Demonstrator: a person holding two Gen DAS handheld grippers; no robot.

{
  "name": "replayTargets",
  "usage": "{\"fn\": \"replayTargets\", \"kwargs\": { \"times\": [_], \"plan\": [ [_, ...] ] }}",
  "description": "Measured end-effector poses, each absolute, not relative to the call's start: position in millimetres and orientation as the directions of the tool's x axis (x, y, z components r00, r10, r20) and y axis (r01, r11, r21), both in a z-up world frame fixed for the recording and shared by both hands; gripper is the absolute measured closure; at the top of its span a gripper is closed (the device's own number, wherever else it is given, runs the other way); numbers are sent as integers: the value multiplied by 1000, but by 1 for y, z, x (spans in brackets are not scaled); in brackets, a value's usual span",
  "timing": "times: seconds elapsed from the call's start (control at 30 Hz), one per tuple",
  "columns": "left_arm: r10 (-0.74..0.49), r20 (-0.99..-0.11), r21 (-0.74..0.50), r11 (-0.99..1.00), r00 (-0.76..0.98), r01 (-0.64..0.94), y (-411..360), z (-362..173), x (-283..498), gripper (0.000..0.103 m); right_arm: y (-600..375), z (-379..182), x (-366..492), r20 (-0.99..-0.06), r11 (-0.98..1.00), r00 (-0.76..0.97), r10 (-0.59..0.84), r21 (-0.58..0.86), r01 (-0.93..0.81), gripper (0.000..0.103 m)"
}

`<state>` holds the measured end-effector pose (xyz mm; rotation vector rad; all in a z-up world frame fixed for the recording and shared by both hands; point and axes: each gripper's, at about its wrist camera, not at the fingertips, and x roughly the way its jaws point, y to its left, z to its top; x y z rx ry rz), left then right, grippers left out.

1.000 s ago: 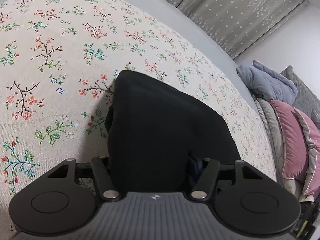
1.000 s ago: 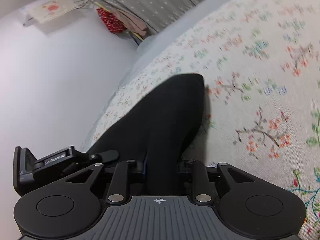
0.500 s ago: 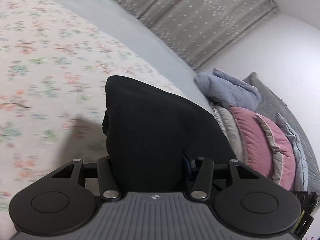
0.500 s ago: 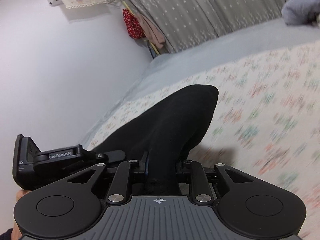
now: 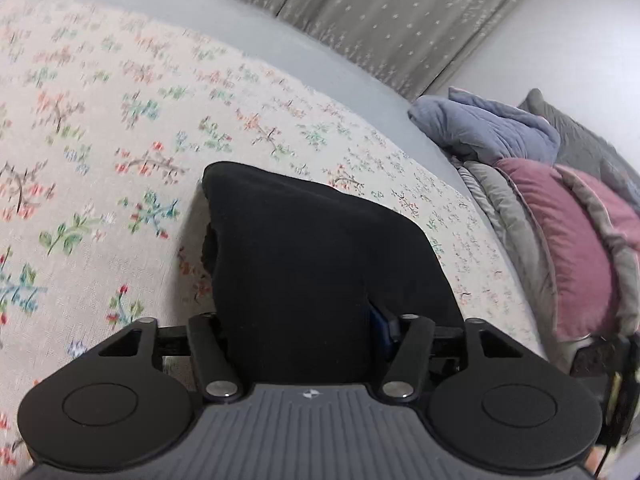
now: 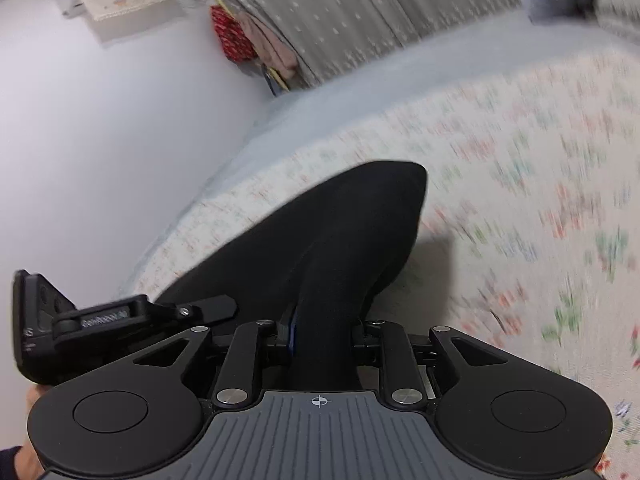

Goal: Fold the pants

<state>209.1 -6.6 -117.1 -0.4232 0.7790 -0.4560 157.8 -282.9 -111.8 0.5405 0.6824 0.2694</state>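
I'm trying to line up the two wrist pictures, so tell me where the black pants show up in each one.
Left wrist: the black pants fill the lower centre, bunched between the left gripper's fingers.
Right wrist: the pants rise from the lower centre toward the middle, pinched in the right gripper.
Shared landmark: the grey dotted curtain along the top, beyond the floral bedspread.

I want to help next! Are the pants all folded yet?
Not yet. Both grippers, left and right, have jaws clamped on the black pants, lifted above the flowery bedspread. Already gathered thick. Left: lay them down and finish folding.
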Motion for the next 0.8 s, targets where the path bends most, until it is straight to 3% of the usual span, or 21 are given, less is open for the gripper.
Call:
{"fn": "replayTargets", "kwargs": {
  "times": [0.03,0.1,0.3,0.43,0.6,0.7,0.8],
  "plan": [
    [-536,-571,-518,823,622,233,-6,-115,211,27,-289,-121,162,-533,817,739,412,574,-42,68],
    [-550,-579,-544,811,603,217,0,-115,216,23,-302,-125,164,-509,781,740,439,624,-34,69],
    [-568,-579,-594,785,585,175,13,-114,216,19,-311,-111,161,-564,824,732,382,566,6,59],
    [-502,-511,-552,814,698,181,23,-85,194,20,-319,-98,158,-592,869,750,295,493,47,48],
    [-475,-401,-503,829,784,245,26,-60,174,24,-305,-62,134,-544,943,832,111,322,85,47],
    [-549,-386,-444,815,741,373,1,-57,161,25,-289,-48,123,-474,954,869,139,301,12,47],
    [-556,-427,-341,829,713,443,-30,-67,154,28,-266,-53,124,-504,970,846,175,234,-61,49]
  ]
}}
